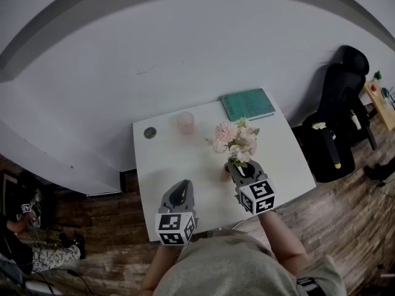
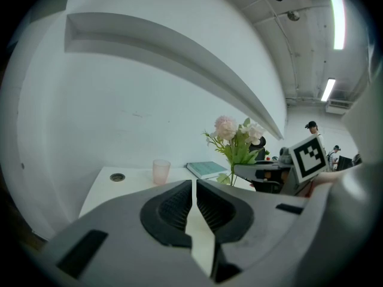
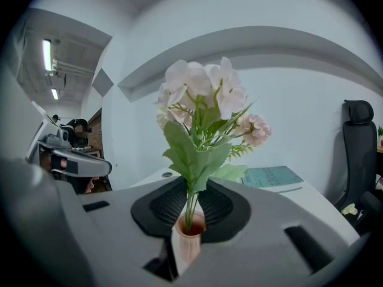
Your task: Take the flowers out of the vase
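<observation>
Bunch of pink and white flowers [image 1: 236,142] [image 3: 206,106] [image 2: 236,137] with green leaves, upright near the middle of the white rectangular table [image 1: 290,165], stems down in a small peach-coloured ribbed vase [image 3: 187,244]. At the bunch from the near side, the right gripper [image 1: 241,167] [image 3: 191,190], tilted slightly downward. Jaws closed in on the green stems just above the vase mouth, with ribbed black pads pressing the stems and lowest leaves from either side. Vase mouth below the pads and nearer the camera in the right gripper view, not clamped. Cannot tell whether the vase base touches the tabletop.

Over the near left part of the table, well apart from the flowers, the left gripper [image 1: 179,193] [image 2: 194,190]. Jaws drawn together to a thin slit, nothing between them, only bare tabletop showing through.

Behind the flowers toward the wall, a translucent pink plastic cup [image 1: 185,122] [image 2: 161,171]. At the far right corner, a flat teal book [image 1: 247,103] [image 3: 272,177] [image 2: 206,169]. At the far left corner, a round grey grommet [image 1: 150,132] [image 2: 117,177] set in the tabletop. Beyond the right edge of the table, a black office chair [image 1: 339,110] [image 3: 359,148].
</observation>
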### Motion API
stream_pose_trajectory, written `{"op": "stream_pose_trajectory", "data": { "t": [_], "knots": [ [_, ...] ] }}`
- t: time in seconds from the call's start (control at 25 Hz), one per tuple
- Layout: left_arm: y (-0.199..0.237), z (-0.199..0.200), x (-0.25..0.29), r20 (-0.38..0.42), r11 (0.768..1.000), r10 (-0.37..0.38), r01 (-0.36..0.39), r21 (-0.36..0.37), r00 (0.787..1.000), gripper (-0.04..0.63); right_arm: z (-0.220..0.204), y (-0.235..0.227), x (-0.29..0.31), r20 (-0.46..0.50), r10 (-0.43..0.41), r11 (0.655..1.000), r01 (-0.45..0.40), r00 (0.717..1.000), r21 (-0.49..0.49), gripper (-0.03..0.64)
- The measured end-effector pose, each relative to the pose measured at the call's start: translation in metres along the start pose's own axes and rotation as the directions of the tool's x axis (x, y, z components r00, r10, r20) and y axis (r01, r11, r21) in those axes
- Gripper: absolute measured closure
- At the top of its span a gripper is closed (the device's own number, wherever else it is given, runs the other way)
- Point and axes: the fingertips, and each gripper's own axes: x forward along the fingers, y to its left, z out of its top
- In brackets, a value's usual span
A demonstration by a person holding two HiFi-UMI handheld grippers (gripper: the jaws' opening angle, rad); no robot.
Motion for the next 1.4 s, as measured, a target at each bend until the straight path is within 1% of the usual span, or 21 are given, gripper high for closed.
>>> {"op": "stream_pose_trajectory", "data": {
  "t": [0.2,0.6,1.04,1.4],
  "knots": [
    [-0.006,-0.002,-0.017,-0.003,1.000,-0.017,0.017,0.001,1.000,0.572,0.018,-0.001,-0.008,0.028,-0.022,0.999,0.022,0.999,-0.025,0.557],
    [-0.008,-0.005,-0.056,0.002,1.000,-0.024,0.024,-0.001,1.000,0.574,0.054,0.007,-0.028,0.092,-0.057,0.995,0.064,0.994,-0.081,0.558],
    [-0.011,-0.012,-0.096,0.004,0.999,-0.038,0.038,-0.001,0.999,0.574,0.090,0.025,-0.058,0.175,-0.100,0.985,0.122,0.979,-0.118,0.558],
    [-0.017,-0.021,-0.132,0.012,0.999,-0.050,0.050,0.001,0.999,0.574,0.099,0.053,-0.090,0.202,-0.106,0.981,0.136,0.974,-0.139,0.558]
  ]
}}
